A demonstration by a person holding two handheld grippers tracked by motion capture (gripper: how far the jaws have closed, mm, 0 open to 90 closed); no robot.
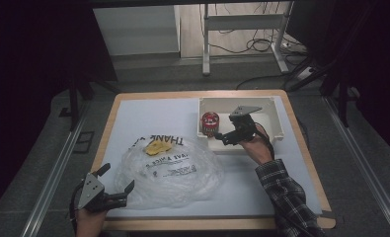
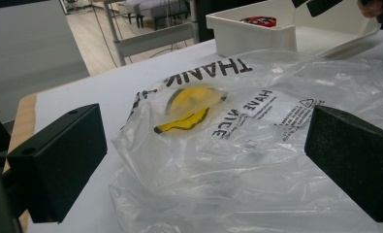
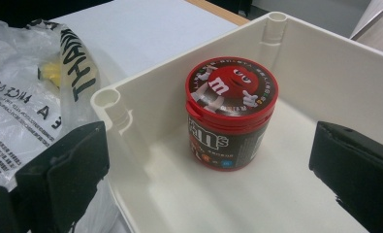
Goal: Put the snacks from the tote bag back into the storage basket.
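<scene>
White sheeting covers the wooden table on a dark grey floor; both the left gripper and right gripper are spread, holding nothing.

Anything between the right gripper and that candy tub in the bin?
Nothing visible. The right gripper is open, and the candy tub stands upright ahead of it, apart from both jaws. One jaw hangs outside the bin wall, near the plastic bag.
</scene>
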